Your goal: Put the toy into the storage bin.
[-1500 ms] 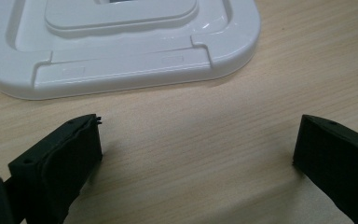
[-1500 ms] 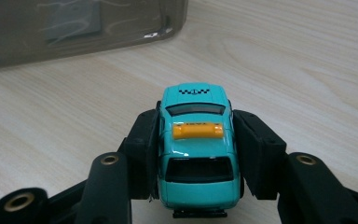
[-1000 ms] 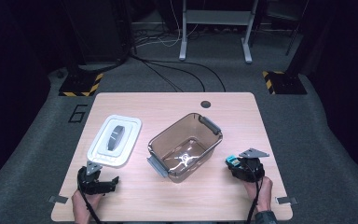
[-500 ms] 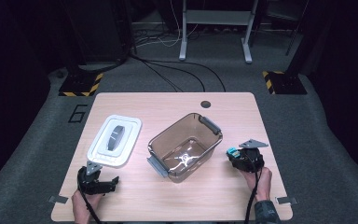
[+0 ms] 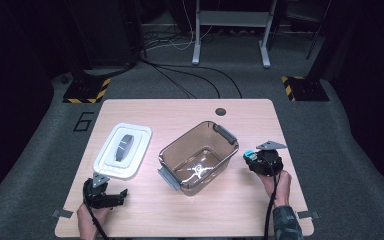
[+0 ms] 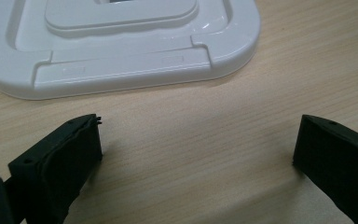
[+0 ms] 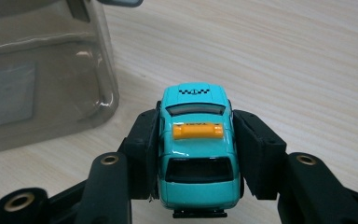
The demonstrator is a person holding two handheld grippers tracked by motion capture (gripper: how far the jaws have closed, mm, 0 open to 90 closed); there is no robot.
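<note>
Toy car gripped beside a clear tub, lid lying at the left.

In the high view, the right hand-held gripper sits at the right of the tabletop, clamping a teal toy car just beside the right wall of the clear tub, which stands at the middle; a white lid lies flat to the tub's left, and the left hand-held gripper rests near the front left corner, just short of the lid. In the left gripper view, the left hand-held gripper is released, its jaws wide apart over bare wood, with the lid just beyond them and untouched. In the right gripper view, the right hand-held gripper grasps the toy car by its sides, the roof with its orange sign facing up, and the tub stands at the far left, close by.
</note>
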